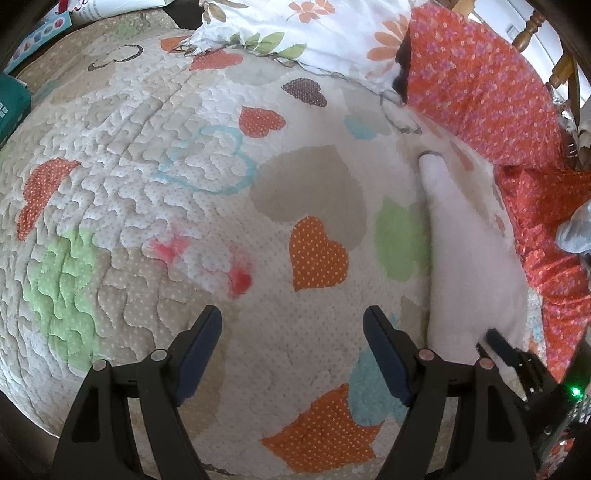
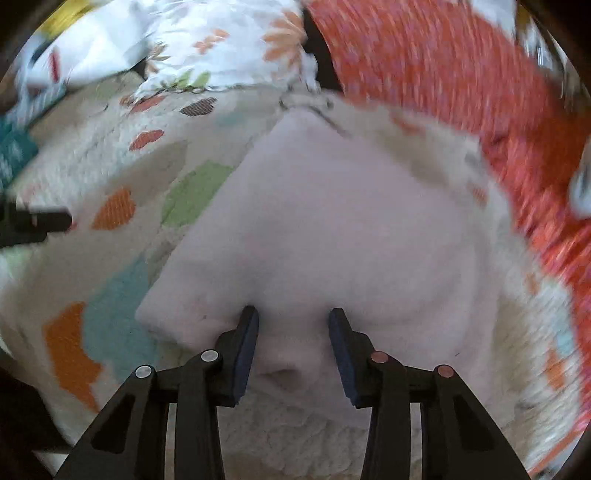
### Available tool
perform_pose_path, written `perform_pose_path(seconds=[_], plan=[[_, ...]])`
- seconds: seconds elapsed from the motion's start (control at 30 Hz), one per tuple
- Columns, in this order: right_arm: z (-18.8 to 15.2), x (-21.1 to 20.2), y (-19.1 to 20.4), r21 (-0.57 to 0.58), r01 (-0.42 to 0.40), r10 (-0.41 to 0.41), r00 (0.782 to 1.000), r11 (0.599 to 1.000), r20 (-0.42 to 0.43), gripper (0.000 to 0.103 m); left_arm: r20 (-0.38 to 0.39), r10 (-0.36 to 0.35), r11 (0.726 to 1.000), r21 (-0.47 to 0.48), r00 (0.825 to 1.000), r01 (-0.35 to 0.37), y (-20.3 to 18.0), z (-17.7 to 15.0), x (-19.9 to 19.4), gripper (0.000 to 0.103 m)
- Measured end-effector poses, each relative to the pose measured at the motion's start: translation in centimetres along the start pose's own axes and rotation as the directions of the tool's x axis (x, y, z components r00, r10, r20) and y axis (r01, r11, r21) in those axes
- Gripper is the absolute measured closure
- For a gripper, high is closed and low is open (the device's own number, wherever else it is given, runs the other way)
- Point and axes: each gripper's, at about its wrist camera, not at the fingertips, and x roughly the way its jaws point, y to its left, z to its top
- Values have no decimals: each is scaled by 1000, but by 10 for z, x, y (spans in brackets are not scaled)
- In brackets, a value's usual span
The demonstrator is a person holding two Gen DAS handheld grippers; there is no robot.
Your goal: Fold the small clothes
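Observation:
A small pale pink-white garment (image 2: 332,221) lies flat on the heart-patterned quilt (image 1: 184,184). In the left wrist view it shows as a long pale strip (image 1: 465,266) at the right. My right gripper (image 2: 293,314) is open, its two fingers resting on the garment's near edge with cloth between them. That view is blurred by motion. My left gripper (image 1: 291,314) is open and empty over the bare quilt, to the left of the garment. The right gripper's black body shows at the left view's lower right (image 1: 517,362).
An orange floral cloth (image 1: 498,92) lies heaped along the right side of the quilt. A white flowered pillow (image 1: 314,29) sits at the back. A teal box (image 1: 11,107) is at the far left. A wooden chair (image 1: 532,29) stands behind.

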Motion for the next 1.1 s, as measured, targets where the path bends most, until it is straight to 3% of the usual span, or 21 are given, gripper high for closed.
perform_pose_path(seconds=[0.07, 0.2, 0.3, 0.4, 0.43, 0.5, 0.57, 0.6, 0.63, 0.7, 0.73, 0.8, 0.87, 0.97, 1.03, 1.1], plan=[[0, 0, -3, 25, -13, 13, 1000, 1000, -6, 56, -15, 21, 1000, 16, 1000, -21, -4, -3, 8, 25], [-3, 8, -34, 194, -107, 109, 994, 975, 0, 50, -34, 61, 997, 50, 998, -59, -11, -13, 21, 24], [-3, 6, -29, 197, -98, 97, 995, 975, 12, 48, -16, 95, 991, 100, 995, -93, -19, -18, 23, 20], [-6, 5, -31, 234, -103, 98, 995, 967, 33, 46, -15, 109, 983, 148, 994, -106, -26, -23, 29, 9], [-7, 6, -36, 261, -121, 116, 993, 958, 37, 44, -21, 110, 980, 170, 994, -105, -29, -25, 32, 0], [-8, 7, -46, 321, -172, 167, 985, 931, 43, 40, -18, 153, 961, 236, 988, -145, -38, -30, 38, 0], [-10, 9, -57, 382, -255, 251, 966, 888, 63, 27, 16, 203, 938, 285, 979, -199, -46, -36, 41, 0], [-11, 11, -64, 413, -322, 318, 945, 852, 81, 20, 29, 206, 937, 283, 978, -206, -46, -38, 40, 0], [-11, 14, -69, 432, -392, 389, 916, 812, 98, 5, 33, 203, 941, 269, 979, -204, -44, -38, 40, 0], [-10, 18, -72, 444, -474, 475, 872, 761, 117, 1, 38, 199, 946, 252, 979, -202, -42, -37, 39, 0], [-11, 19, -72, 448, -478, 480, 869, 755, 119, 1, 46, 205, 943, 257, 978, -210, -42, -37, 39, 0], [-11, 18, -70, 446, -481, 482, 868, 755, 120, 1, 52, 214, 941, 257, 975, -220, -44, -38, 39, 0], [-9, 18, -64, 417, -466, 470, 877, 781, 99, 1, 30, 218, 946, 239, 975, -219, -44, -35, 40, 0], [-4, 16, -55, 371, -427, 436, 898, 825, 64, 1, 28, 165, 975, 146, 986, -167, -39, -28, 30, 0], [1, 9, -54, 368, -396, 403, 913, 842, 61, 4, 60, 127, 987, 91, 990, -132, -37, -26, 17, 0], [4, -8, -62, 371, -371, 353, 928, 851, 116, 5, 148, 126, 987, 79, 981, -139, -42, -26, -4, 0]])
